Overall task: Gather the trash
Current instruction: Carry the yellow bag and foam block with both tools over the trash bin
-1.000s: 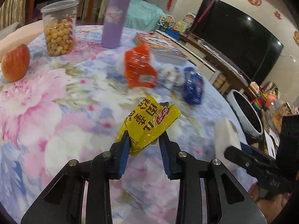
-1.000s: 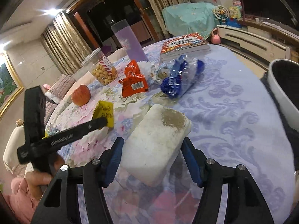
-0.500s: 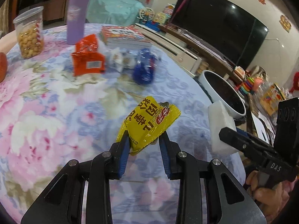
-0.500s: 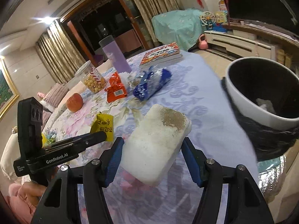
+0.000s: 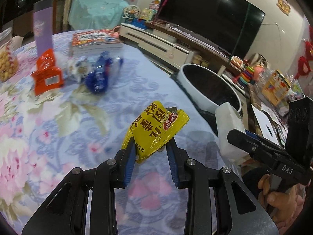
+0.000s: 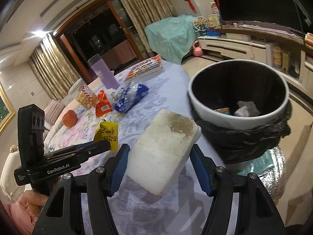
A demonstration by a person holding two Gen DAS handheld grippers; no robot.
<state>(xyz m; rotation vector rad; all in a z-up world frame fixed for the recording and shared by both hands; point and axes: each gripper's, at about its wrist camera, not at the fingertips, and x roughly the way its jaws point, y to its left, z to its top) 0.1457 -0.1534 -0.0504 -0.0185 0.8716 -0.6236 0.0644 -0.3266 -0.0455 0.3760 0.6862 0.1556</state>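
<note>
Dim warm indoor light, ceiling glare upper left, fisheye-bent edges, blurred background.

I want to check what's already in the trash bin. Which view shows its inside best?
The right wrist view: it looks down into the trash bin, showing scraps at the bottom. The left wrist view shows only its rim and dark liner.

dark television (image 5: pixel 211 17) (wall-mounted), gold curtains (image 6: pixel 140 9), white cabinet (image 5: pixel 156 43)
</note>
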